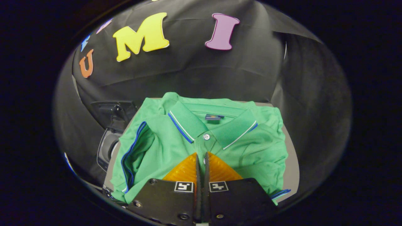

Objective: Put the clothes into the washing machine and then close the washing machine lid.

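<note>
A green polo shirt (163,147) with blue and white trim lies folded and flat on a grey table (291,163), collar away from me. My gripper (202,154) is over the shirt's button placket, just below the collar button. Its fingers stand almost together, with a thin slit between them through which a shirt button shows. No fabric looks bunched or lifted between them. Left of the shirt, past the table's edge, is the washing machine (106,147), a dark body with a grey-rimmed round opening. Its dark lid (113,110) stands raised behind the opening.
The black cloth wall hangs close behind the table and wraps round both sides. A bare strip of table runs along the shirt's right side. The shirt's left sleeve reaches the table edge next to the machine.
</note>
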